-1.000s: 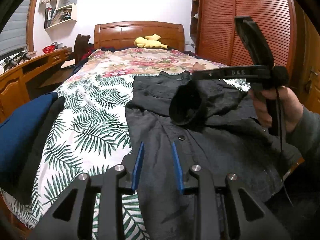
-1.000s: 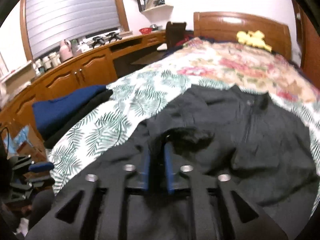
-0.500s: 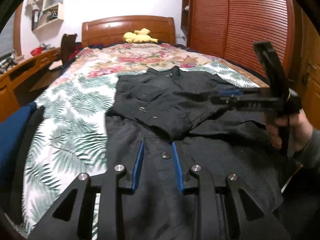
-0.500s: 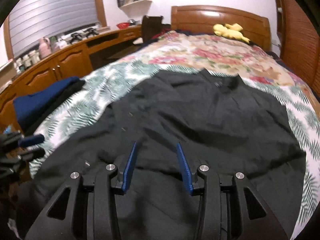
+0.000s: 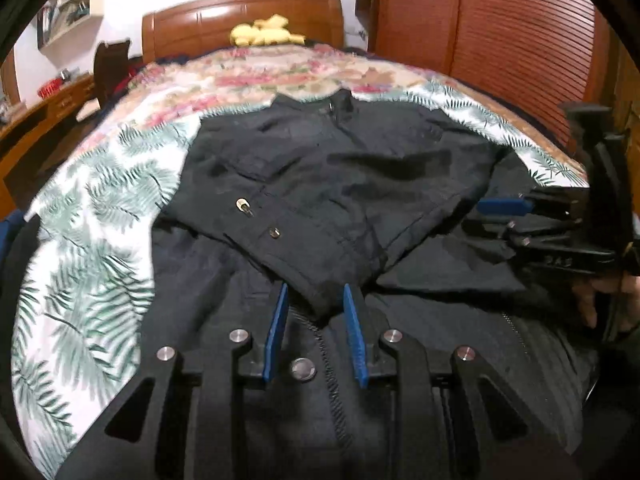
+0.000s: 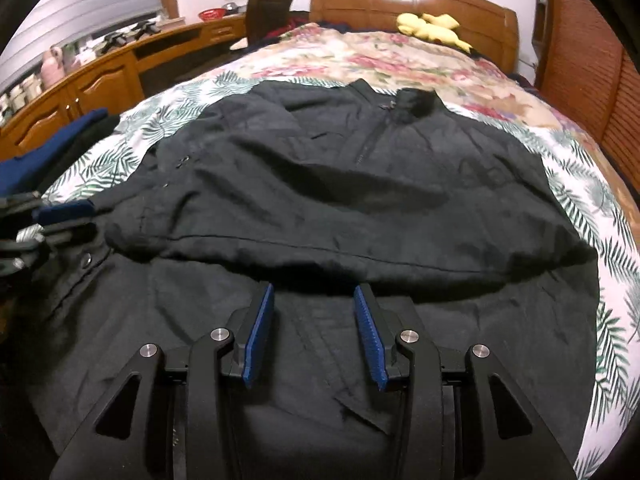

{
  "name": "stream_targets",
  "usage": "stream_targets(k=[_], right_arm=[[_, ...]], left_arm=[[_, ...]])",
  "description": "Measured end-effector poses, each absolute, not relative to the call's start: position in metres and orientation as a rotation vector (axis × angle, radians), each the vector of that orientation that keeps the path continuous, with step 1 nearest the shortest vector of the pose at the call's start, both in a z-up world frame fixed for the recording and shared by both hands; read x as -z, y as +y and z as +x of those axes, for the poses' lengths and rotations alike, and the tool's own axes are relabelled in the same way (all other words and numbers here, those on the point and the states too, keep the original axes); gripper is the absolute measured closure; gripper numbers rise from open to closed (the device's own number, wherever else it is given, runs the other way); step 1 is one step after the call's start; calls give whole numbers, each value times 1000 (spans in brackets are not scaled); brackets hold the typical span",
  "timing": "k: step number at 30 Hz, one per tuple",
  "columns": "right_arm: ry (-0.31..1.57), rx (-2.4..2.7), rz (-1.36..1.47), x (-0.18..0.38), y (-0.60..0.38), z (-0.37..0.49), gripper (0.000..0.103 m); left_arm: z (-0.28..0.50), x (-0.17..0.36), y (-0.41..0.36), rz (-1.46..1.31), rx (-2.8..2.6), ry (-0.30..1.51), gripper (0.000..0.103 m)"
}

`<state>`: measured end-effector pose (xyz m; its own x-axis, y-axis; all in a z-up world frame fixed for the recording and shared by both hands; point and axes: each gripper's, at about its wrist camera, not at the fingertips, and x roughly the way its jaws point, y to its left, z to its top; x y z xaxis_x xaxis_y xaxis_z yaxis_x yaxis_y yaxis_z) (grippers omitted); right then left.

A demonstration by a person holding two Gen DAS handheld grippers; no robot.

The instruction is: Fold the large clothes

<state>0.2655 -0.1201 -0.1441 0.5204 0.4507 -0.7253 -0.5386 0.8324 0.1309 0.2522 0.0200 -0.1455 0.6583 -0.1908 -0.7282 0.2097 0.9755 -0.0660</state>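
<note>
A large black jacket (image 5: 340, 184) lies spread on the bed, collar toward the headboard, with a sleeve folded across its chest; it also shows in the right wrist view (image 6: 360, 184). My left gripper (image 5: 314, 296) is open, its blue pads either side of the folded sleeve's cuff end, just above the cloth. My right gripper (image 6: 314, 296) is open and empty over the jacket's lower front. It also shows at the right edge of the left wrist view (image 5: 500, 208). The left gripper shows at the left edge of the right wrist view (image 6: 64, 212).
The bed has a leaf-print sheet (image 5: 92, 240) and a floral cover (image 6: 360, 52). A yellow soft toy (image 6: 432, 28) lies by the wooden headboard. Folded blue and dark clothes (image 6: 52, 140) sit at the bed's left edge. A wooden desk (image 6: 100, 76) stands left, a louvred wardrobe (image 5: 520, 40) right.
The right gripper let go of the sleeve cuff, which now lies folded across the jacket's chest, opened and drew back. The left gripper stayed open.
</note>
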Motion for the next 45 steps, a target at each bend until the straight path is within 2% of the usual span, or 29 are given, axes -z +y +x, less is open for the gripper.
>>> stream_targets(k=[6, 10, 12, 13, 17, 25, 36, 45], right_arm=[[824, -577, -108, 141, -130, 263, 61], [826, -570, -102, 140, -134, 263, 61], [825, -564, -98, 140, -137, 263, 61], [825, -562, -96, 140, -138, 263, 61], [822, -545, -89, 139, -144, 261, 61], [806, -517, -99, 136, -154, 254, 61], [793, -512, -106, 133, -161, 245, 61], [781, -538, -127, 133, -149, 241, 61]], left_arm=[[264, 160, 25, -52, 223, 891, 77], [262, 156, 25, -69, 239, 865, 77], [260, 154, 22, -54, 245, 855, 88], [258, 152, 19, -33, 241, 844, 98], [244, 136, 12, -22, 271, 798, 103], [190, 95, -3, 7, 304, 715, 103], [166, 97, -9, 60, 254, 714, 102], [136, 112, 36, 37, 197, 748, 86]])
